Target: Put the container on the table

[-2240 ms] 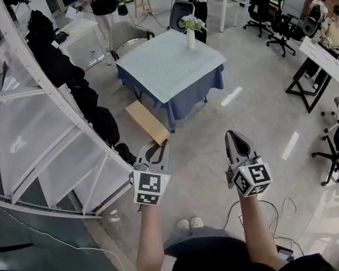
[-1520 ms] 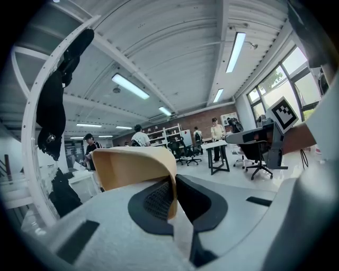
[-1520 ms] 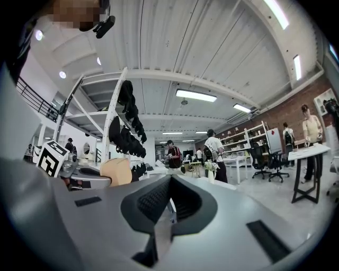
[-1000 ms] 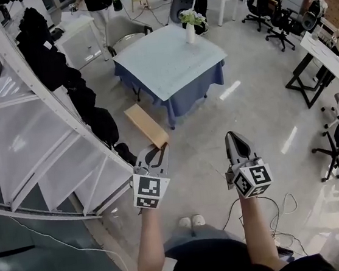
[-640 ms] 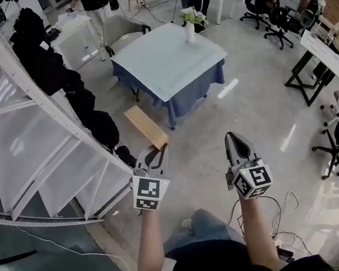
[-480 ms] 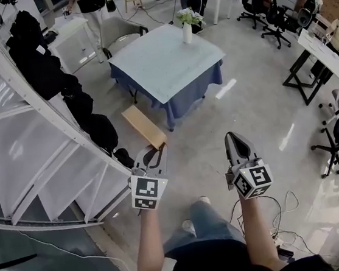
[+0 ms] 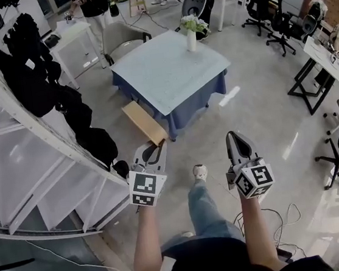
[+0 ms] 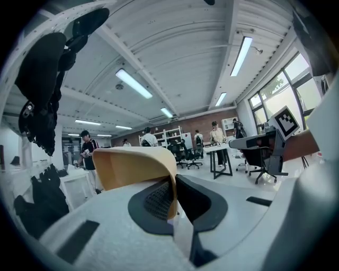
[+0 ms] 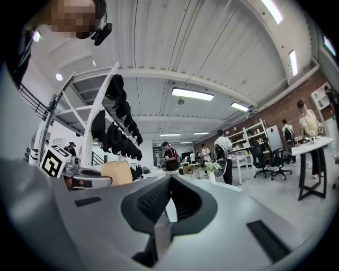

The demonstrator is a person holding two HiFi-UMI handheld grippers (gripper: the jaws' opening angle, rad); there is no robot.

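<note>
Fingers of the left gripper (image 7: 152,152) were clamped on one wall of a tan container (image 7: 145,121). In the left gripper view the thin tan wall (image 8: 135,166) sat pinched between the two dark pads of that gripper (image 8: 172,182), and the rest of the container curved away toward 10 o'clock. From the head view the container stretched out from the gripper toward 12 o'clock, held in the air over the pale floor (image 7: 259,114) and not on the table.

The right gripper (image 7: 237,139) hung level with the left one, at 3 o'clock from it and well apart. In the right gripper view its pads (image 9: 168,185) were pressed together with nothing between them.

The table (image 7: 171,70) stood at 12 o'clock, with a pale blue top and a dark blue cloth hanging down its sides. A white vase of flowers (image 7: 191,32) stood on its far corner, at about 1 o'clock. A grey chair (image 7: 122,40) sat just beyond the table at 11 o'clock.

Between the two grippers the person's jeans leg (image 7: 204,210) reached forward, ending in a white shoe (image 7: 200,172). Black garments (image 7: 30,75) hung on a white rack at 10 o'clock. Black office chairs (image 7: 263,0) stood at 2 o'clock.
</note>
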